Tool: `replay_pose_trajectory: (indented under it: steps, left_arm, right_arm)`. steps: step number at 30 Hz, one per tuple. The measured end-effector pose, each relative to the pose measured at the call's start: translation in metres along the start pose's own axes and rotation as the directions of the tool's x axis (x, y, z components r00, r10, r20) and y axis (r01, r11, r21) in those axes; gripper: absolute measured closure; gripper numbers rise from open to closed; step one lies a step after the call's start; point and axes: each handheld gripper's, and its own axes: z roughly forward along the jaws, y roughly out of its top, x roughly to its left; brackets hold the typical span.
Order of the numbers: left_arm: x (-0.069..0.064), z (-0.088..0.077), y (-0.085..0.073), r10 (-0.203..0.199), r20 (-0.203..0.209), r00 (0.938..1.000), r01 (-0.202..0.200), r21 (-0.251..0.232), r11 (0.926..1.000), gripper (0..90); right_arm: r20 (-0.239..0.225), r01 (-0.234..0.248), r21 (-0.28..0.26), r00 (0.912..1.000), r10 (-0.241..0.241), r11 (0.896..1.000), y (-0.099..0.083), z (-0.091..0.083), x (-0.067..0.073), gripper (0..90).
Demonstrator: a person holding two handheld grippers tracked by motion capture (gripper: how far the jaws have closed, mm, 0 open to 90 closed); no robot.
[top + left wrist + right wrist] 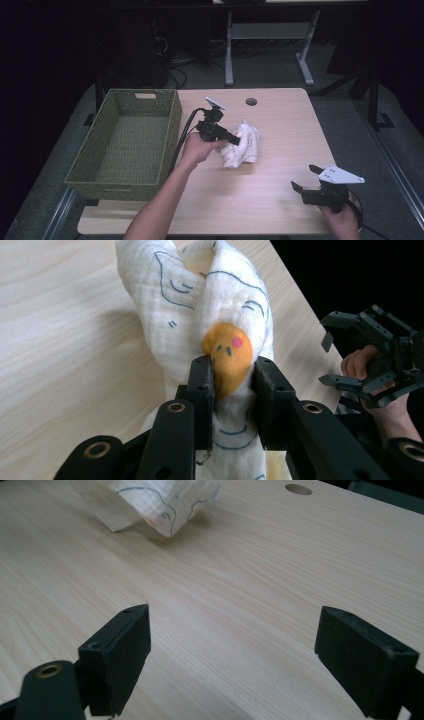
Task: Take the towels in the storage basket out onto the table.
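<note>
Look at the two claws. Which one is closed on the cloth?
The left claw: its jaws pinch the white cloth at its orange patch. The right claw stands wide open over bare table.

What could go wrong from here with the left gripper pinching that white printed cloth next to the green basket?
The left gripper pinches just one bunched fold of the white printed cloth, so the fold may slip free when lifted. The loose rest could drag on the light wooden table or snag the green woven basket rim. The right gripper, open and apart, gives no support.
</note>
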Motion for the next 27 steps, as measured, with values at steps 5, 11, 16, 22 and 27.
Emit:
replay_pose_trajectory:
  steps: [5, 11, 16, 22, 27]
  left_arm:
    - [0.003, 0.011, -0.002, -0.018, 0.003, 0.9998, 0.018, 0.002, 0.9998, 70.9]
    - [0.004, 0.029, -0.006, -0.029, 0.012, 0.9995, 0.029, 0.004, 0.9996, 68.9]
    - [0.007, 0.036, -0.008, -0.049, 0.013, 0.9987, 0.049, 0.012, 0.9987, 64.0]
    - [0.004, 0.037, -0.01, -0.026, -0.006, 0.9996, 0.026, 0.008, 0.9996, 53.7]
    - [0.006, 0.029, -0.011, -0.022, -0.001, 0.9998, 0.022, -0.018, 0.9996, 45.5]
  right_arm:
    - [-0.002, 0.0, 0.001, 1.0, 0.0, 1.0, 0.0, 0.0, 0.0, 14.4]
    - [-0.003, -0.001, 0.002, 1.0, 0.001, 1.0, 0.0, 0.0, 0.001, 14.4]
    - [-0.005, -0.002, 0.002, 1.0, 0.002, 1.0, 0.0, -0.001, 0.001, 14.4]
    - [-0.007, -0.003, 0.004, 1.0, 0.003, 1.0, 0.001, 0.0, 0.002, 14.4]
    - [-0.006, -0.004, 0.004, 1.0, 0.004, 1.0, 0.0, 0.0, 0.002, 14.4]
